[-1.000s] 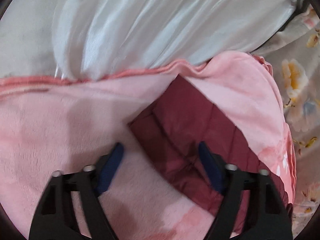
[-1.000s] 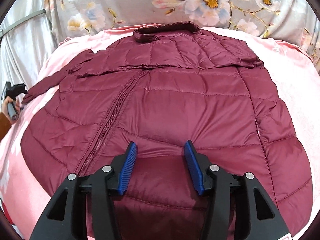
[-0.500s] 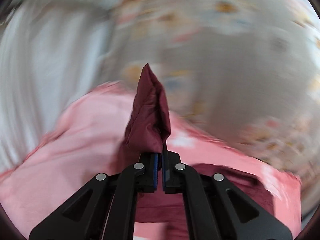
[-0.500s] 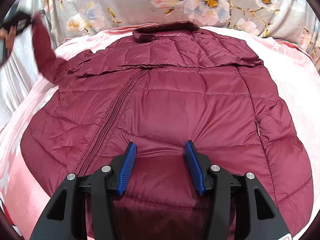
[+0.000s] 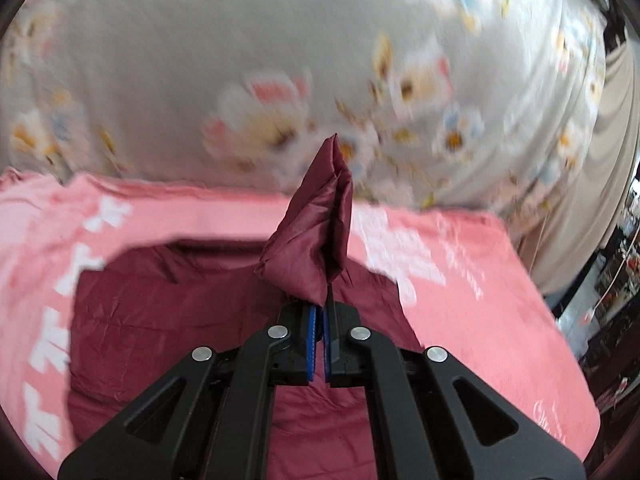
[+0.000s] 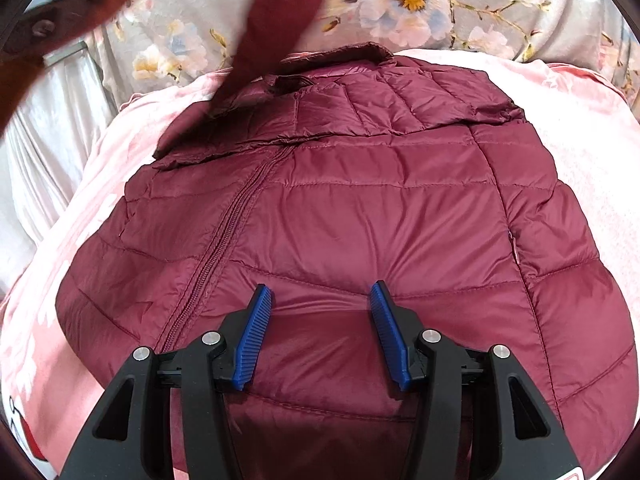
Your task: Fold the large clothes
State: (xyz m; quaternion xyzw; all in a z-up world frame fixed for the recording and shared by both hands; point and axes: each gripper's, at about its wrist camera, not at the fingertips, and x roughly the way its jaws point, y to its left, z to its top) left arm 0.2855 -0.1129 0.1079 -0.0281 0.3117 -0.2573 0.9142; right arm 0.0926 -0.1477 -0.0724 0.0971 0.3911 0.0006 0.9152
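Swinging across since half a second ago, the maroon sleeve (image 6: 280, 12) is now arcing over the collar end of the puffer jacket (image 6: 360, 208) rather than hanging out past the jacket's left shoulder, and the left wrist view has turned from blurred curtain and sheet to looking down on the jacket's body. The left gripper (image 5: 320, 320) is pinching the sleeve cuff (image 5: 316, 240) tightly between its blue pads (image 5: 311, 344), jaws all but touching, and the cuff is standing up in a crumpled point above the fingertips. Below that gripper the jacket is lying spread on the pink blanket (image 5: 460, 320), with the floral bedsheet (image 5: 280, 80) rising behind the jacket's far edge. In the right wrist view the jacket is lying front side up, its zipper (image 6: 224, 240) running diagonally from the collar (image 6: 344, 54) down toward the hem, and the lifted sleeve is showing as a blurred dark band leaving the jacket's left shoulder. The right gripper (image 6: 320, 312) is hovering over the jacket's lower middle panel with its jaws spread wide and nothing between its pads (image 6: 252, 340); whether the tips are touching the fabric cannot be told. Pale pink blanket is showing on both sides of the jacket.
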